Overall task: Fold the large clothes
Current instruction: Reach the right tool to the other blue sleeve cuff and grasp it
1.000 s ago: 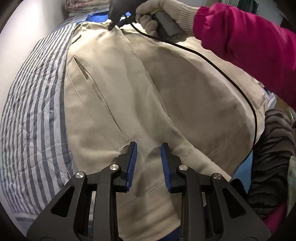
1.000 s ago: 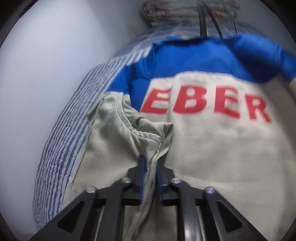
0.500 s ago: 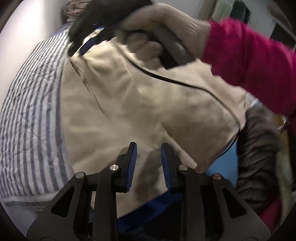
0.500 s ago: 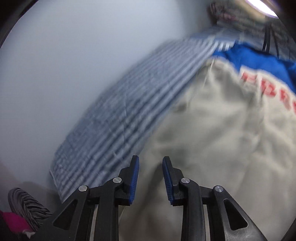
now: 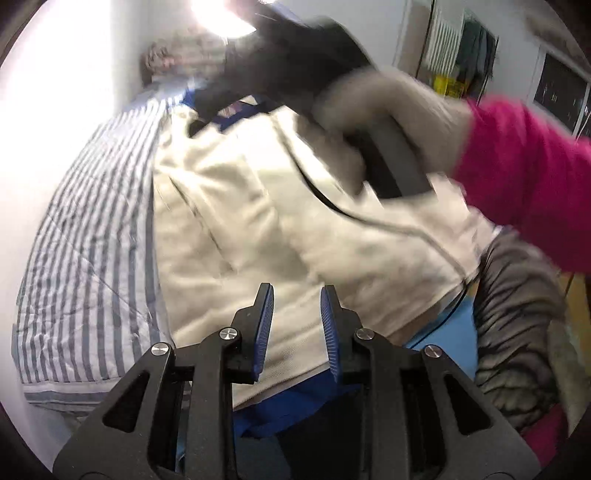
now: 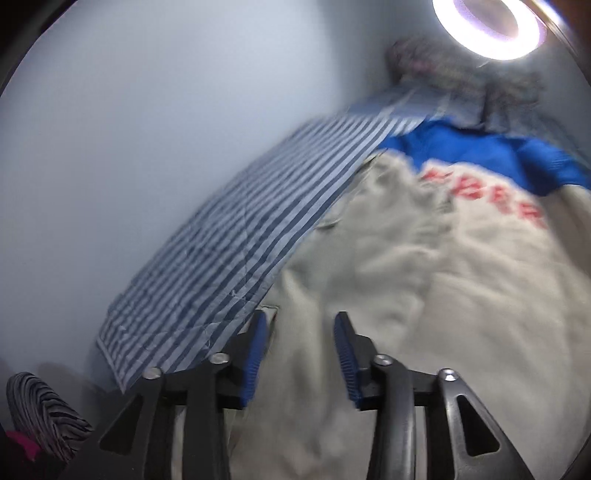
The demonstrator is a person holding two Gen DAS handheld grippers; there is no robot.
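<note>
A beige jacket [image 5: 258,221] with a blue yoke and red letters lies spread on the striped bed [image 5: 92,240]. My left gripper [image 5: 296,295] hovers over the jacket's near hem, its blue pads apart with nothing between them. In the right wrist view my right gripper [image 6: 301,321] hangs above the jacket [image 6: 406,314] near its left edge. Its jaws are opening, and no cloth is between them. A gloved hand [image 5: 399,110] in a pink sleeve holds that gripper, blurred, across the top of the left wrist view.
A pale wall [image 6: 129,147] runs along the left of the striped sheet [image 6: 240,240]. Folded fabric [image 6: 443,70] is piled at the far end under a ring light [image 6: 487,26]. Zebra-striped cloth [image 6: 40,410] lies near the front. A black cable [image 5: 406,229] trails over the jacket.
My right gripper let go of the bunched jacket fold, pulled back toward the near left and widened. My left gripper drew back and up, and the hem's blue lining came into sight.
</note>
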